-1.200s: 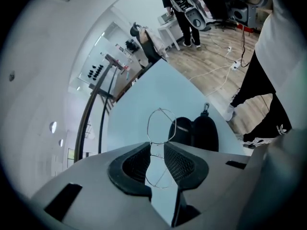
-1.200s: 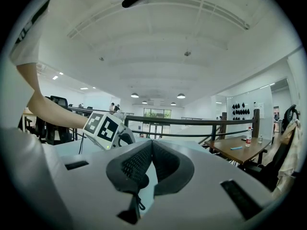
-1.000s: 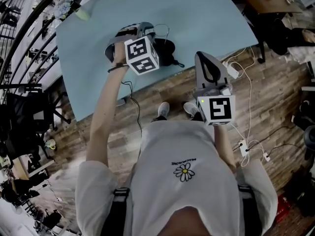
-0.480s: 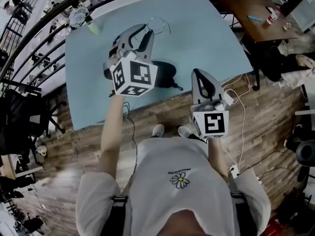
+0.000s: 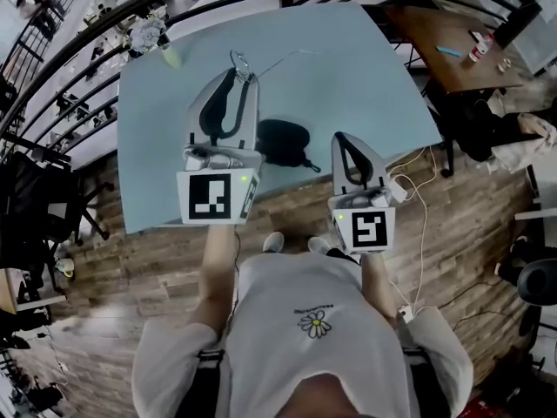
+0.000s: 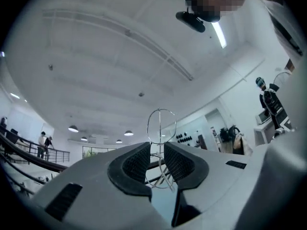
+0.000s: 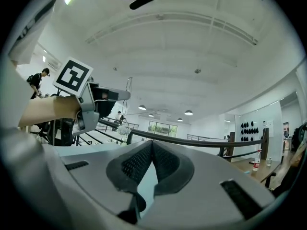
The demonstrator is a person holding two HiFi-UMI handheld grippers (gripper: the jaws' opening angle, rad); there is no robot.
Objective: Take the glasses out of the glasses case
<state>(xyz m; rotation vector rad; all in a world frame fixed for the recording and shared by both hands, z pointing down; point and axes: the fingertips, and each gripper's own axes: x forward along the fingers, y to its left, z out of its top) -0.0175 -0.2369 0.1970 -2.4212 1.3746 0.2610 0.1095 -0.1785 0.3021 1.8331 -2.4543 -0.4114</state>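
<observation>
Thin wire-framed glasses (image 5: 241, 60) hang in the air above the light blue table (image 5: 365, 77), with my left gripper (image 5: 240, 73) shut on them. In the left gripper view one round lens (image 6: 161, 125) stands above the pads (image 6: 136, 160), and the rest of the frame runs down between them. The black glasses case (image 5: 283, 140) lies on the table below and to the right of that gripper. My right gripper (image 5: 345, 139) hovers just right of the case, over the table's near edge. Its jaws (image 7: 152, 146) meet at the tips with nothing between them.
A brown table (image 5: 452, 33) with small bottles stands at the far right. White cables (image 5: 418, 190) trail over the wooden floor by the near table edge. A flower pot (image 5: 148, 33) sits at the table's far left corner. A dark railing (image 5: 52, 85) curves behind.
My left gripper has risen off the case with the glasses in it and rolled, so its marker cube now faces me. My right gripper has lifted a little.
</observation>
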